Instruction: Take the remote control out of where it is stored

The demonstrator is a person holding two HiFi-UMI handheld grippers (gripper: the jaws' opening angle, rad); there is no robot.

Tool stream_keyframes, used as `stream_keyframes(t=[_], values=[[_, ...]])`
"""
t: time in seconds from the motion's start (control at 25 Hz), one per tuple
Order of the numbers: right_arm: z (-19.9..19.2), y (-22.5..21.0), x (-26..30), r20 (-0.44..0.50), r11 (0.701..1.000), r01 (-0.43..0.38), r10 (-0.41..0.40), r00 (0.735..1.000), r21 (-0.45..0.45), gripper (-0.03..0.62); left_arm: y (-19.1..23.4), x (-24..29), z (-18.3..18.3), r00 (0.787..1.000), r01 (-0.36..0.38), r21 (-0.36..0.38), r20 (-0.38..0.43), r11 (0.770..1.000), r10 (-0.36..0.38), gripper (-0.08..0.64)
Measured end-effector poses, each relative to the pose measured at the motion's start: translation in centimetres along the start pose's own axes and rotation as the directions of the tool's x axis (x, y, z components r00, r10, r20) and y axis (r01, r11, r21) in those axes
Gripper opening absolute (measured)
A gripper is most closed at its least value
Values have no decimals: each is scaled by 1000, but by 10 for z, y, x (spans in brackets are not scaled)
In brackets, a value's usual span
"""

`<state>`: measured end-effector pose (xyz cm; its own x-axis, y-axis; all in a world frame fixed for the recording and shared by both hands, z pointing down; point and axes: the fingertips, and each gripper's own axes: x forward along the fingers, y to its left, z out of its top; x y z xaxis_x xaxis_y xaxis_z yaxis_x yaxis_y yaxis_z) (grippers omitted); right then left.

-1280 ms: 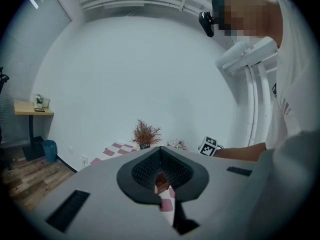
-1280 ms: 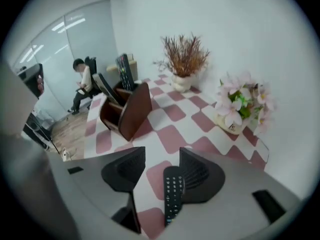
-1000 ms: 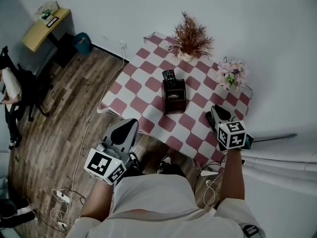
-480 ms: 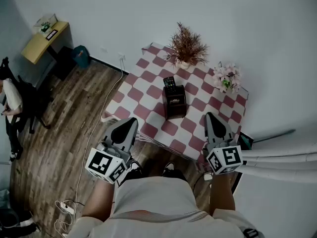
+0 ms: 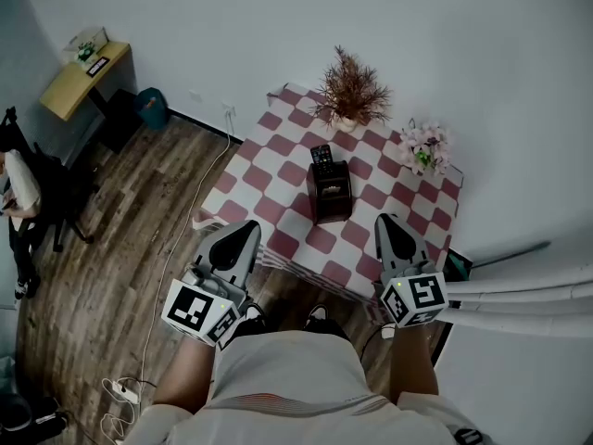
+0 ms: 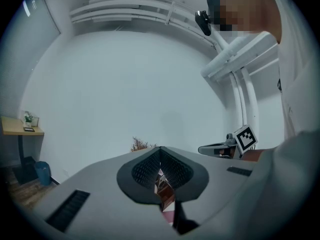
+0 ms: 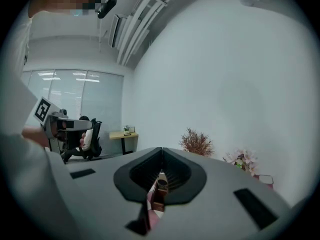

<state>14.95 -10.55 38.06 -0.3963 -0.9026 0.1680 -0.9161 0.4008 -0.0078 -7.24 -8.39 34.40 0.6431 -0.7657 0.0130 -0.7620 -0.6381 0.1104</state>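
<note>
The black remote control (image 5: 321,154) stands upright in a dark brown holder (image 5: 330,191) in the middle of the red-and-white checkered table (image 5: 269,170). Its top sticks out of the holder's far side. My left gripper (image 5: 249,227) hangs shut and empty just off the table's near left edge. My right gripper (image 5: 384,220) is shut and empty over the near right corner. Both point toward the holder, well short of it. In the left gripper view the pads (image 6: 150,166) meet, and a sliver of holder (image 6: 165,193) shows below them. The right gripper view shows the holder (image 7: 158,193) the same way.
A dried brown plant (image 5: 350,89) and a pot of pink flowers (image 5: 423,146) stand at the table's far side against the white wall. On the wooden floor to the left are a yellow desk (image 5: 86,61), a blue bin (image 5: 153,81), a seated person (image 5: 20,168) and cables (image 5: 119,392).
My right gripper has drawn back from the table's right edge toward my body and now points at the holder. The left gripper has risen slightly. The remote has not moved.
</note>
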Motion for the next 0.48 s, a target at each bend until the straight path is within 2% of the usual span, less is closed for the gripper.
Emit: stream_keyframes(t=[0.48], values=[[-9,8,20,-14,999,6,-7,1000,-37,18,4,-8,-2,1000,-23,-10,-13,1000,23,9]])
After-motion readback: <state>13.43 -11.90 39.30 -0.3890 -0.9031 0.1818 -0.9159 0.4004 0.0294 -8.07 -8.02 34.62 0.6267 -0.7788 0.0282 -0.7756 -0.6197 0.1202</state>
